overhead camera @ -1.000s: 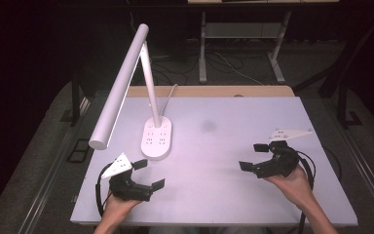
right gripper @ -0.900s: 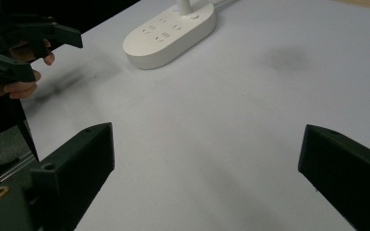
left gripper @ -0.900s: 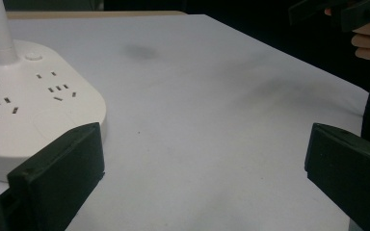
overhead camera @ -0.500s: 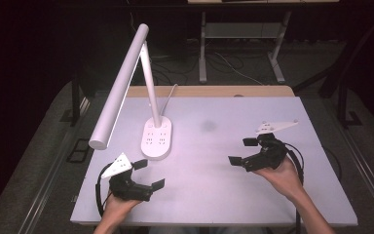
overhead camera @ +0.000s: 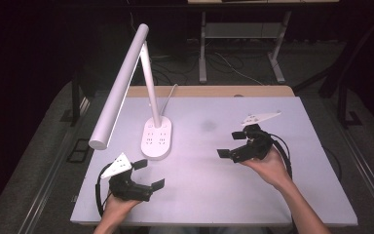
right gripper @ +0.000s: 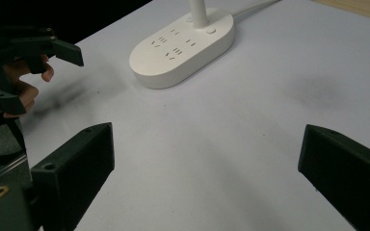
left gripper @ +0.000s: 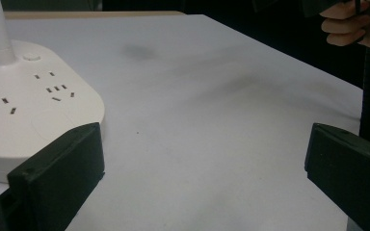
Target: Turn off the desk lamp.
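Desk lamp (overhead camera: 148, 105) stands upright at counter (overhead camera: 214, 195) rear-left, its base just ahead of left gripper (overhead camera: 146, 174). Right gripper (overhead camera: 230, 144) hovers mid-counter, well apart. Both jaws spread wide, empty. Judgement: approach the base low and square, avoiding the overhanging lamp head.

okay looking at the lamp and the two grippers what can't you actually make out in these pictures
- Lamp: the left gripper view's top edge cuts its stem off just above the base; its head is out of frame.
- Lamp cord: in the high view it runs behind the table's far edge, so its plug end is hidden.
- Base markings: too small to read in the right gripper view.
- Left gripper, right gripper: both open, empty.
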The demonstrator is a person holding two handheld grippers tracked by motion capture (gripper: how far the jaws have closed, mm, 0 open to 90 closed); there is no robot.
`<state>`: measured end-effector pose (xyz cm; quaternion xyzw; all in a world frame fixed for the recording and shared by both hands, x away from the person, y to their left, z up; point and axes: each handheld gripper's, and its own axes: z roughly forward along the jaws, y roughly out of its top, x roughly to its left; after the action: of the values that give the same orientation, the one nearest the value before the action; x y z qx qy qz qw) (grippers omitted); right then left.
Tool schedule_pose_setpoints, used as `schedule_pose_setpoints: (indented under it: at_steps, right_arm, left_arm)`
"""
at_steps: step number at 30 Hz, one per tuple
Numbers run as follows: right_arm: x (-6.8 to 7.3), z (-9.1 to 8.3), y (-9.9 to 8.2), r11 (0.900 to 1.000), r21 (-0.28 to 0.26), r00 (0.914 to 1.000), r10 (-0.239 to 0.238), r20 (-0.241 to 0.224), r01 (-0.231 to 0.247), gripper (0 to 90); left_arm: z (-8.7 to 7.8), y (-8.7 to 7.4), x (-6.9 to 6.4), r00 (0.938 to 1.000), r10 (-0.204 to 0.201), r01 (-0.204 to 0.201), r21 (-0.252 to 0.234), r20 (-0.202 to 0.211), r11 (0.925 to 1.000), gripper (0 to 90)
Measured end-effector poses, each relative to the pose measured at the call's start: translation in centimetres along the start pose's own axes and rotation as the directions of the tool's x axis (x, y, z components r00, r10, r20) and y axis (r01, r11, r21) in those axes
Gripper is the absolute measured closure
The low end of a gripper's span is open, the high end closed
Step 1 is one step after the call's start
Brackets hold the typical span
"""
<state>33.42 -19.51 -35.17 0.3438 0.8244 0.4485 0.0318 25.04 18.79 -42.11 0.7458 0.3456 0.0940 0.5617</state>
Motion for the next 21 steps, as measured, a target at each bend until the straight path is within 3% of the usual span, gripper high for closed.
schedule_pose_setpoints:
  at_steps: [12,21]
  right_arm:
    - [-0.4,1.8,1.7,0.9998,0.015,0.9999,0.012,-0.011,-0.012,5.6]
    - [-0.2,3.1,3.9,0.9999,0.015,0.9999,0.006,-0.014,-0.005,5.6]
  left_arm:
    - [0.0,0.0,0.0,1.0,0.0,0.0,0.0,0.002,1.0,0.0]
    - [0.0,0.0,0.0,1.0,-0.003,0.003,0.003,0.009,1.0,0.0]
